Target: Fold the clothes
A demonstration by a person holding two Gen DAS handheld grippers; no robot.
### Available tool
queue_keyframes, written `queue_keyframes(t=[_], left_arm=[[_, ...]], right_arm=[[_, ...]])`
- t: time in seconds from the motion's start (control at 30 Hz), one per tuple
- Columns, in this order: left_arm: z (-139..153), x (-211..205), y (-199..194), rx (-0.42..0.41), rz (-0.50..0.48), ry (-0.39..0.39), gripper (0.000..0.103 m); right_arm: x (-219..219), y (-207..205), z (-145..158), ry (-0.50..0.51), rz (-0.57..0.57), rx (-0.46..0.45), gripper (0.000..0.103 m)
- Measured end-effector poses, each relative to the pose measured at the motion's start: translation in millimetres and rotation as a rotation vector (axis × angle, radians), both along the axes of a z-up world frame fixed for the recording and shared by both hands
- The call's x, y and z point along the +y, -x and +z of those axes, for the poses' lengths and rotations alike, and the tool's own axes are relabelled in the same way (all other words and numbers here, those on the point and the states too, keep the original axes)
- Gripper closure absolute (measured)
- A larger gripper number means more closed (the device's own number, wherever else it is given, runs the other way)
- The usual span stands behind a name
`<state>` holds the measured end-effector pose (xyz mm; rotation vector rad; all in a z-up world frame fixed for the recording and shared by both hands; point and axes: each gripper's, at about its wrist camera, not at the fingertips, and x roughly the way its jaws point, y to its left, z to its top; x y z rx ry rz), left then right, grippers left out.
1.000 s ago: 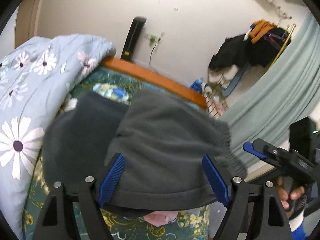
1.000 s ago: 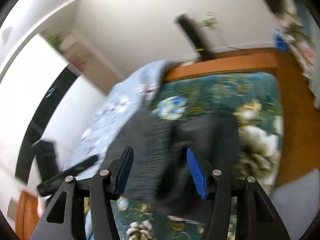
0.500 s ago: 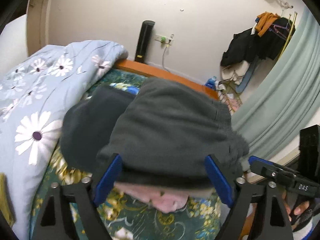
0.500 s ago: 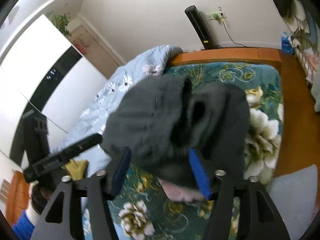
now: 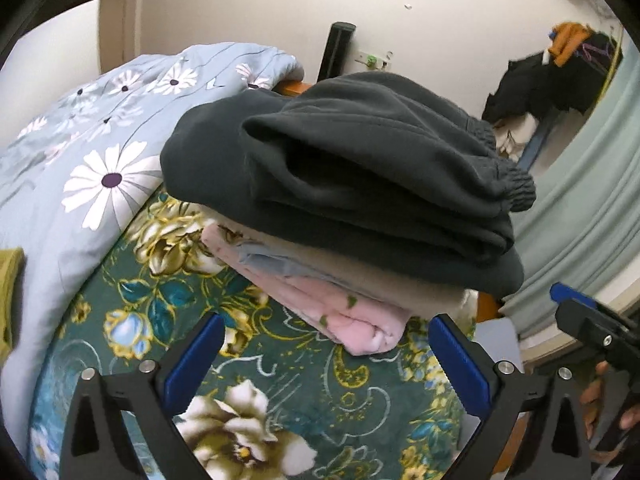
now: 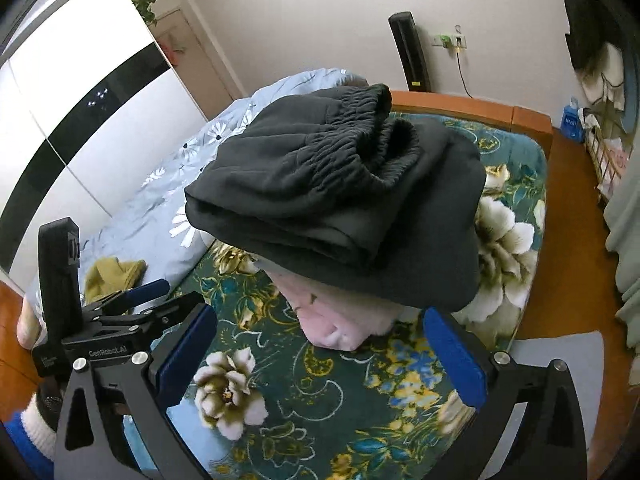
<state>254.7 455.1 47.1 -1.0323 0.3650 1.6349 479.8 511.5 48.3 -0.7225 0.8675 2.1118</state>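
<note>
Folded dark grey trousers (image 5: 360, 168) with an elastic waistband lie on top of a stack of folded clothes, above a cream piece and a pink garment (image 5: 340, 312). The stack rests on the green floral bedspread (image 5: 280, 400). My left gripper (image 5: 328, 360) is open and empty, just in front of the stack. My right gripper (image 6: 320, 356) is open and empty too, in front of the same trousers (image 6: 340, 200) and pink garment (image 6: 332, 324). Each gripper shows at the edge of the other's view.
A light blue daisy quilt (image 5: 100, 152) lies at the left of the bed. A mustard-yellow garment (image 6: 112, 276) lies beside it. A wardrobe (image 6: 72, 112), black tower fan (image 6: 410, 52), clothes rack (image 5: 560, 76) and green curtain (image 5: 592, 208) ring the bed.
Both grippers have let go of the dark trousers and pulled back toward me. The trousers now rest on the stack, and the pink garment under them has come into view.
</note>
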Motion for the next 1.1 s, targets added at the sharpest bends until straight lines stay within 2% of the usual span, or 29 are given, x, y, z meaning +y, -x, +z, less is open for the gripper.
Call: queue_keyframes(t=[0.1,0.37,0.57,0.73,0.97,1.1], left_arm=[[4.3,1.0,-1.0,-0.019,0.022,-0.016,0.0],[14.8,6.3,-4.7,0.017,0.068,-0.029,0.0],[5.4,9.0,-10.6,0.072,0.098,0.02,0.0],[1.0,11.0,-15.3,0.086,0.102,0.039,0.0],[-2.5,16.4,-27.8,0.149,0.064,0.067,0.0],[-5.3,17.5,-30.3,0.147,0.052,0.077,0.0]], right_arm=[[-0.6,-2.1,0.6,-0.035,-0.015,0.002,0.0],[-1.7,-3.5,2.5,-0.121,-0.028,-0.002,0.0],[-2.1,-2.1,-7.8,-0.108,-0.004,0.0,0.0],[-0.7,-3.5,-13.7,-0.095,0.0,-0.006,0.0],[1.4,-5.3,-19.3,-0.077,0.0,-0.012,0.0],[2.0,-3.2,-22.9,-0.07,0.013,-0.018,0.0]])
